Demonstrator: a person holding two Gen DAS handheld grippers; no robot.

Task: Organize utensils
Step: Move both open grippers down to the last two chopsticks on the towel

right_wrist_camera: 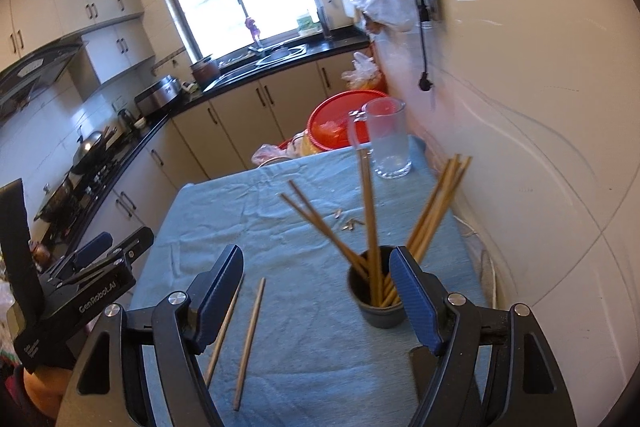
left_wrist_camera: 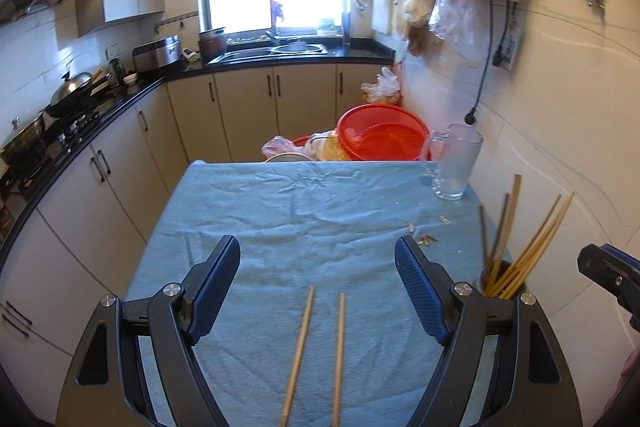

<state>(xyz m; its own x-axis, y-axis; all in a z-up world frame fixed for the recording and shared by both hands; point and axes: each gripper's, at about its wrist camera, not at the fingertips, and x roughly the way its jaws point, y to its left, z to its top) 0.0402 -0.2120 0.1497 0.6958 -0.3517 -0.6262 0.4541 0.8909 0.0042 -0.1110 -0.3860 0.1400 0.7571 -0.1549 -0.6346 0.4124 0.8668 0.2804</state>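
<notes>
Two loose chopsticks lie nearest the left tool, pointing near to far

Left tool (left_wrist_camera: pixel 318 279) gapes wide and empty over the chopsticks (left_wrist_camera: pixel 320 355) on the blue worktop (left_wrist_camera: pixel 280 211); right tool (right_wrist_camera: pixel 316 287), also wide and empty, stands at the dark holder cup (right_wrist_camera: pixel 376 301) further right.

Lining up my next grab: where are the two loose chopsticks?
Flat on the blue cloth, the two loose chopsticks lie between the open left gripper's fingers, left of the holder cup.
</notes>
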